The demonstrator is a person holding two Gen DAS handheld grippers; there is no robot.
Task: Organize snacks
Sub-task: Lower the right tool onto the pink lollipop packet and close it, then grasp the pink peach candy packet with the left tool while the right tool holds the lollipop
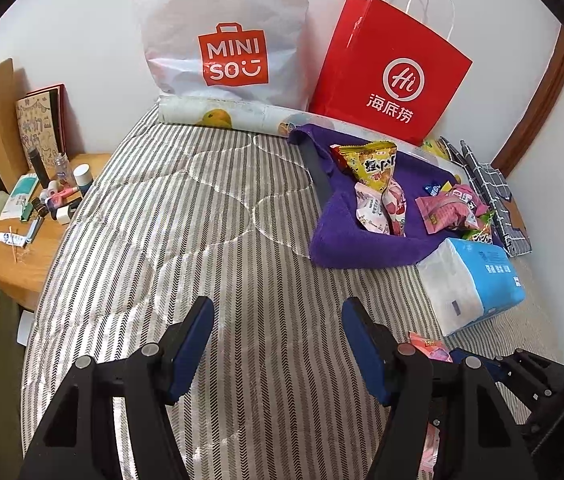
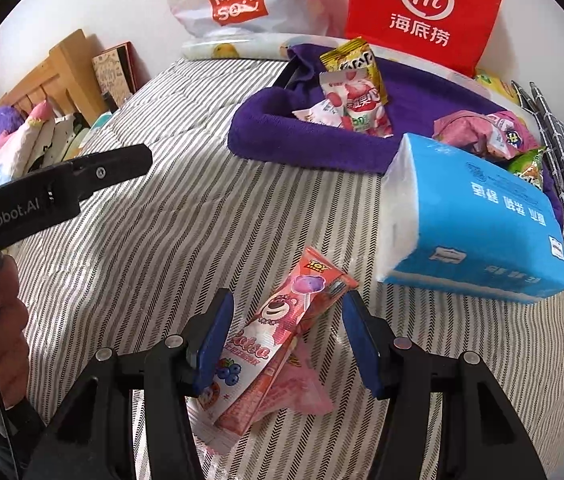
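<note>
Your right gripper (image 2: pixel 286 332) straddles a pink snack packet (image 2: pixel 278 328) on the striped bed (image 2: pixel 162 260).

The packet lies between the half-open jaws, its long axis slanting from lower left to upper right; the left finger seems to touch it, the right stands clear. It reads "TOY STORY". Your left gripper (image 1: pixel 278 340) hangs empty, half open, farther off. Behind: a purple towel (image 2: pixel 306 140) with snacks, a "MINISO" bag (image 2: pixel 238 0), a red "Hi" bag (image 2: pixel 422 8).

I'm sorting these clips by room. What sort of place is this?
Most likely a bedroom: a striped mattress fills the view, a wooden bedside table holds toiletries, and a wooden headboard has stuffed toys beside it.
</note>
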